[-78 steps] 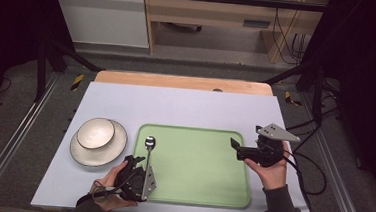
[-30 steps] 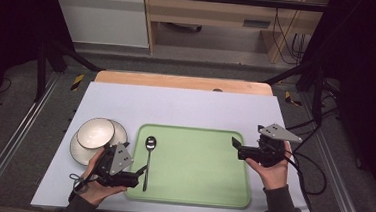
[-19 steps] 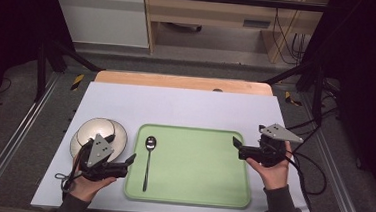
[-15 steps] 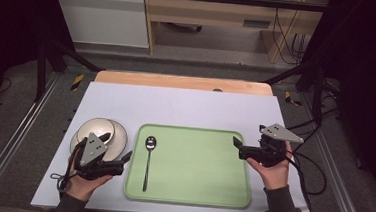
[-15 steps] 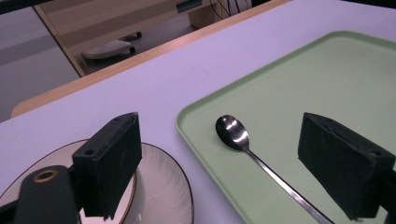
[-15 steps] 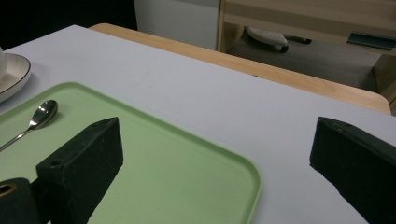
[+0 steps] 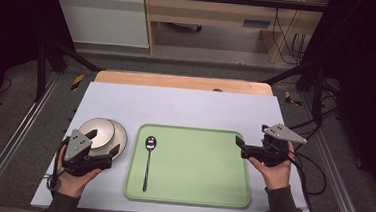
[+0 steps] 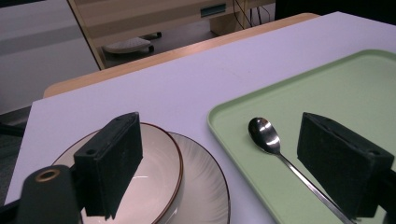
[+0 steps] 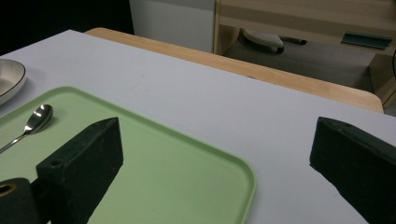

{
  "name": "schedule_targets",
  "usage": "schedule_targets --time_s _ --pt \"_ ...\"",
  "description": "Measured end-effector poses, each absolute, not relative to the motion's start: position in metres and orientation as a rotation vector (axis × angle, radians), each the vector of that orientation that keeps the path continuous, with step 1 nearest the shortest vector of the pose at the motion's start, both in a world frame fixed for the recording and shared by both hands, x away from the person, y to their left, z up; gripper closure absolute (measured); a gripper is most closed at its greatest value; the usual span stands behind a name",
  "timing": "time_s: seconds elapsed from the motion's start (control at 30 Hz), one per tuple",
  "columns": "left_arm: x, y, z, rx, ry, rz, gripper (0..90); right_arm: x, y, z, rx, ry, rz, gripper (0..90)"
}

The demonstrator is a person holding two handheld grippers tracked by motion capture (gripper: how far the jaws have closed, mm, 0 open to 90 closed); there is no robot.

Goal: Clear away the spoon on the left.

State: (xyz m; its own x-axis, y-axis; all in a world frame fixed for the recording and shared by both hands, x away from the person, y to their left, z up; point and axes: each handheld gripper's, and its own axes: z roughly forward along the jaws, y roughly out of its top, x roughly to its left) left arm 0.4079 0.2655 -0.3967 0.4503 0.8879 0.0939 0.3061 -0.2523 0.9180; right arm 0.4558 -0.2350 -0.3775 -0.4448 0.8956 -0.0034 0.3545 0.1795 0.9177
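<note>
L gripper [image 8: 219,172] jaws apart, bowl [image 8: 130,172] under its near jaw — bowl's loose on plate [image 8: 205,186], an off-centre rim pinch could tip it; R gripper [image 9: 219,168] apart, idle.

Spoon [image 7: 148,158] on the green tray [image 7: 195,186], left tongs [image 7: 106,156] beside the stacked bowl [image 7: 97,132] and plate [image 7: 120,140].

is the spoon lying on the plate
No, the spoon lies on the green tray, apart from the plate and bowl to its left on the table.
</note>
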Motion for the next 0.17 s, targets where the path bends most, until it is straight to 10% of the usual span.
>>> schedule_targets --time_s 0.17 --pt "0.4092 0.2740 -0.3964 1.769 1.039 0.797 14.7 0.4564 -0.2360 -0.3780 1.177 1.892 1.240 2.9"
